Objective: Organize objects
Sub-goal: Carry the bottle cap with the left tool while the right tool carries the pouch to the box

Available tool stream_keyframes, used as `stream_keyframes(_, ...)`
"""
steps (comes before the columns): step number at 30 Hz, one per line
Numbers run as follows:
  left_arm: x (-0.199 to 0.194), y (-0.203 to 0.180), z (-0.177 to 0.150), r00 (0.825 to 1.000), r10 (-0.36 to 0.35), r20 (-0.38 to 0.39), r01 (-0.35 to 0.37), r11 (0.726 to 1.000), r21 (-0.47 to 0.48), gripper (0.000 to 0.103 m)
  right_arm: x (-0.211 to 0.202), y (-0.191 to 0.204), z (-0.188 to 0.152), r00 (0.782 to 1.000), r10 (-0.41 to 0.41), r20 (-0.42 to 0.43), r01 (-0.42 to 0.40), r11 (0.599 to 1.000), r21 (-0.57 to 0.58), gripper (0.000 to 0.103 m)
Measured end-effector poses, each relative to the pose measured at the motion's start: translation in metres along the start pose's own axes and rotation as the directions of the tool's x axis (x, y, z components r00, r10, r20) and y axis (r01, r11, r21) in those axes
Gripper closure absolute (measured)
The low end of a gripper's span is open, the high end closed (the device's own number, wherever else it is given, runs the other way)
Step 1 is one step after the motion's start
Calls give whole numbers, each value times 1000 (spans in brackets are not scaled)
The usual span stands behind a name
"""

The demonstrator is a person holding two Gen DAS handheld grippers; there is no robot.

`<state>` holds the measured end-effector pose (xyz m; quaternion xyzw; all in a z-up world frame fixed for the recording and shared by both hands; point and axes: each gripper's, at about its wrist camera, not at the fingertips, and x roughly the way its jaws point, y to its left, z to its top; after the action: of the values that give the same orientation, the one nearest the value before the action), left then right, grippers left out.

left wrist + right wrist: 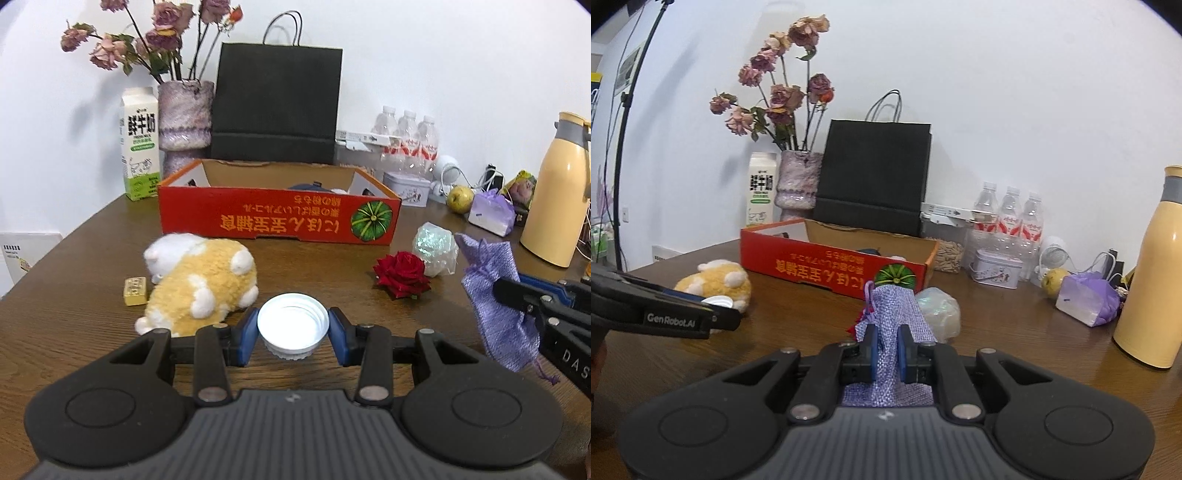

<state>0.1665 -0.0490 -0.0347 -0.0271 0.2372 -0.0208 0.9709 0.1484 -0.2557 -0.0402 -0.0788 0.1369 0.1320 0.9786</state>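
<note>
My left gripper [293, 332] is shut on a white screw cap [293, 325], held open side up above the brown table [92, 302]. My right gripper [887, 350] is shut on a lilac mesh pouch [892, 314], which also hangs at the right of the left wrist view as the lilac pouch [498, 302]. Ahead stands an open red cardboard box [280, 218] with dark items inside. A yellow and white plush toy [199, 284], a small gold bar [135, 291], a red rose head [402, 273] and an iridescent wrapped lump [436, 251] lie on the table.
Behind the box stand a milk carton [140, 147], a vase of dried roses [186, 122], a black paper bag [277, 107] and water bottles [408, 136]. A tin [406, 188], a pear [460, 197], a purple wrapped packet [491, 214] and a yellow flask [554, 195] crowd the right.
</note>
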Motion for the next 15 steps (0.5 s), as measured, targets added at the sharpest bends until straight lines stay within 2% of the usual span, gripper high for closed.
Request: stream_keyframes(15,-27,20,7,998,6,69,-6,1000,-7,62,2,38,18,999,41,33,-41,999,13,93)
